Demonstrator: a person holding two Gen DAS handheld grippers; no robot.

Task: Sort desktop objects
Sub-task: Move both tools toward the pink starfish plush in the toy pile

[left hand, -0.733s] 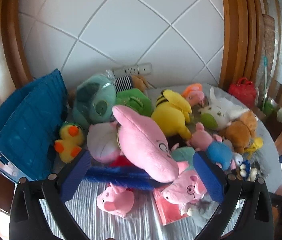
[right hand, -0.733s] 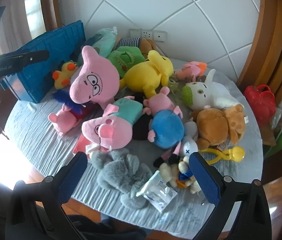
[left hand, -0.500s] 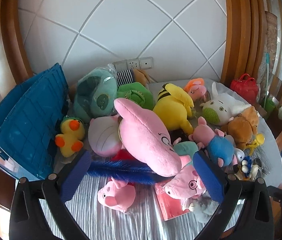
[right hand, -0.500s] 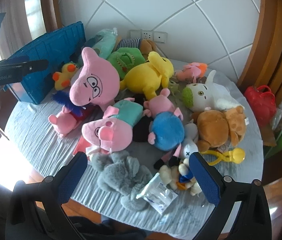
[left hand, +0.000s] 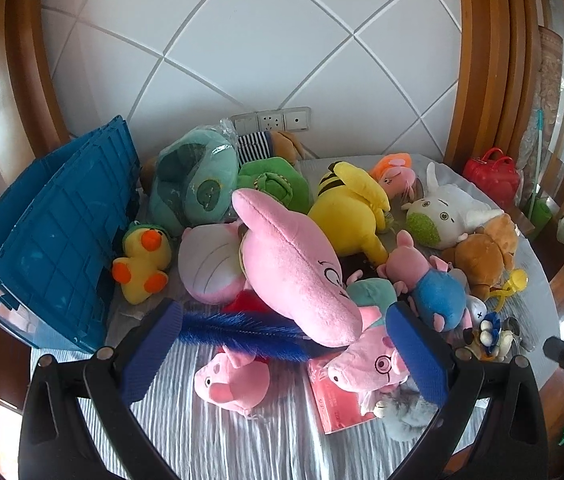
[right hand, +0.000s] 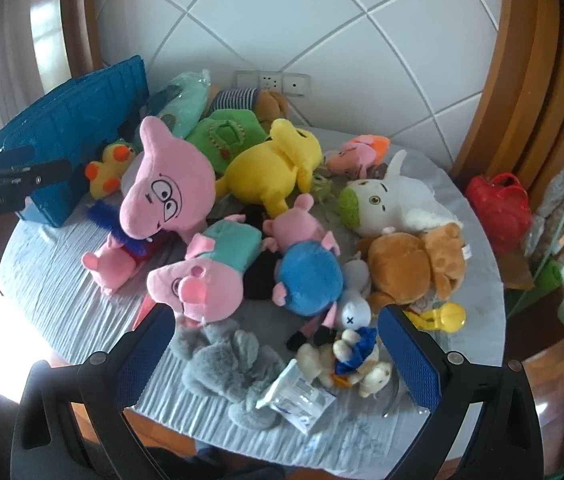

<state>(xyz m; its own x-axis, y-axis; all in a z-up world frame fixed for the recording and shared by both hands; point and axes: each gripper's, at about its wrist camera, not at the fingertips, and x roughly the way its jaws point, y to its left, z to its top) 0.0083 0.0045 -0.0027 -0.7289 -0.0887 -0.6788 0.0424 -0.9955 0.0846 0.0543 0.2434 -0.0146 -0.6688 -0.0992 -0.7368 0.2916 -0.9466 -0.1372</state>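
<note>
A heap of soft plush toys covers the round worktop (right hand: 62, 276), which is draped in a crinkled grey cloth. At the centre of the heap, a large pink pig-head plush with drawn spectacles (right hand: 166, 188) leans over a small pink pig plush (left hand: 234, 378) and a blue feathery strip (left hand: 242, 330). Beside it lie a pig plush in a teal shirt (right hand: 210, 276) and a pig plush in a blue shirt (right hand: 307, 274). Behind these lie a yellow plush (right hand: 272, 168), a green plush (right hand: 224, 136) and a bagged teal plush (left hand: 194, 188). To the right lie a white-and-green plush (right hand: 389, 204) and a brown plush (right hand: 413, 268); at the near edge, a grey furry plush (right hand: 230, 368) and a clear plastic packet (right hand: 297, 396). A small yellow duck plush (left hand: 142, 266) sits just beside the blue plastic crate (left hand: 54, 240) at the left edge. The left tool (left hand: 282, 356) and right tool (right hand: 276, 358) are both spread wide above the heap, gripping nothing.
</note>
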